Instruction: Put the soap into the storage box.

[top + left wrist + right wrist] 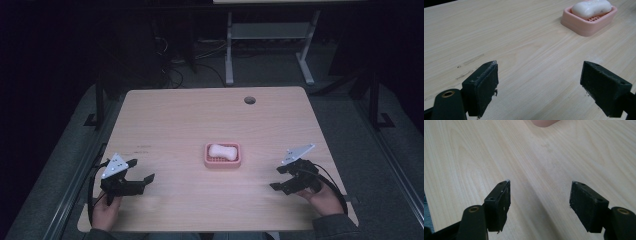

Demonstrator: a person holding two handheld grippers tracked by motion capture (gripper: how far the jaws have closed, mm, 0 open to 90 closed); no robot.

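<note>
At the near edge of the tabletop, I hold my left gripper toward the near-left corner and my right gripper toward the near-right corner, both low over the wood and both empty. Each stands with its jaws parted and nothing between the pads, as the two gripper views show against bare grain. The bar of white soap lies in its pink soap dish near the middle of the tabletop, somewhat closer to the near edge than the far one, well apart from both grippers and between them. By my reading, this is the approach, with no contact made yet. In the left gripper view the soap and dish sit ahead, off to the upper right; in the right gripper view a corner of the dish shows at the top edge. The next move, I judge, calls for carrying one gripper inward to the dish, squaring the jaws across the soap's narrow waist, and closing gently, since a wet-looking bar may slip.
</note>
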